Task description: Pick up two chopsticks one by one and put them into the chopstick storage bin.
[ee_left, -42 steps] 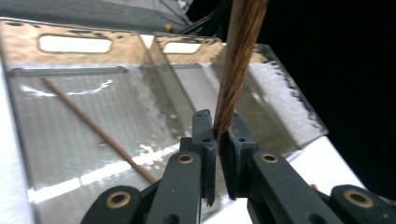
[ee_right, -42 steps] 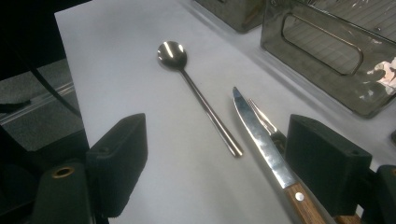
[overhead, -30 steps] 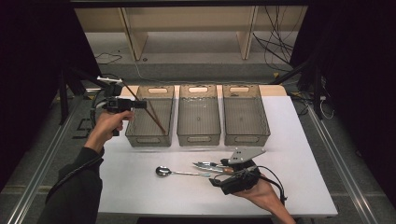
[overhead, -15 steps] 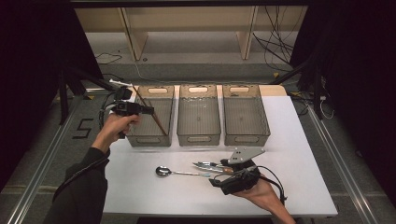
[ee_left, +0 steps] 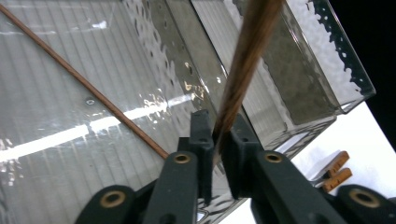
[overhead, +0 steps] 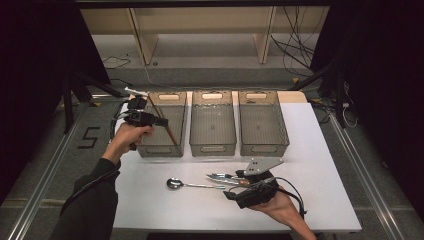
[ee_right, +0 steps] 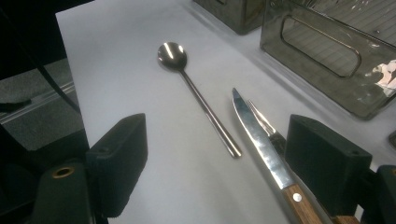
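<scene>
Above left bin (overhead: 161, 125), left gripper (overhead: 161, 121) jaws pinching chopstick (ee_left: 243, 70)

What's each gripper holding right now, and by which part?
The left gripper pinches a brown chopstick near its end, above the left bin. The right gripper is open, holding nothing.

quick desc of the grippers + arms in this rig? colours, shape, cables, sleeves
Both are black pistol-style handhelds. The left gripper has two black fingers on linked arms with brass-coloured pivot pins, and a cable trailing off. The right gripper has blocky black fingers, a grey three-cornered plate on top and a black cable looping behind. The left arm wears a dark long sleeve.
</scene>
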